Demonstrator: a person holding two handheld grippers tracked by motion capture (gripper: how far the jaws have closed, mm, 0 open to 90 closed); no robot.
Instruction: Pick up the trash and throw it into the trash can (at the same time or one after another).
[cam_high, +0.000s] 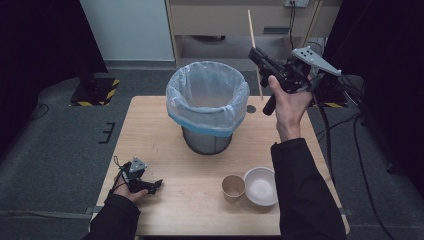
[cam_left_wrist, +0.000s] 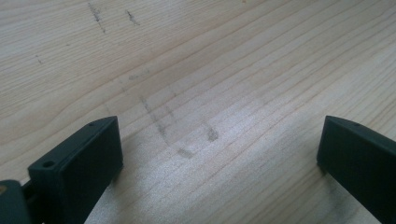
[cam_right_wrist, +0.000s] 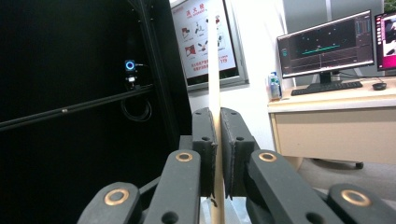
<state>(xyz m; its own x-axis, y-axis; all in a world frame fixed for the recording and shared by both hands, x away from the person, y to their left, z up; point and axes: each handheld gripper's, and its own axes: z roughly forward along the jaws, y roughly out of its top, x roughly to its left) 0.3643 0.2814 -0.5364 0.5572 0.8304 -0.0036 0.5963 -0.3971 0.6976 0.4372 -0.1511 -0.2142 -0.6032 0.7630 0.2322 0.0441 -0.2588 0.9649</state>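
We have our right claw (cam_high: 257, 54) clenched on a thin wooden stick (cam_high: 253, 37), held upright in the air beside and above the rim of the lined bin (cam_high: 207, 100), so the pick-up looks done and the drop into the bin is what we judge remains. Our left claw (cam_high: 156, 185) rests released and empty on the surface (cam_high: 190, 210), and the paper cup (cam_high: 233, 187) and white bowl (cam_high: 260, 186) wait near the front edge.

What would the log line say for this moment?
right gripper: shut on wooden stick, raised beside bin | left gripper: open, on table
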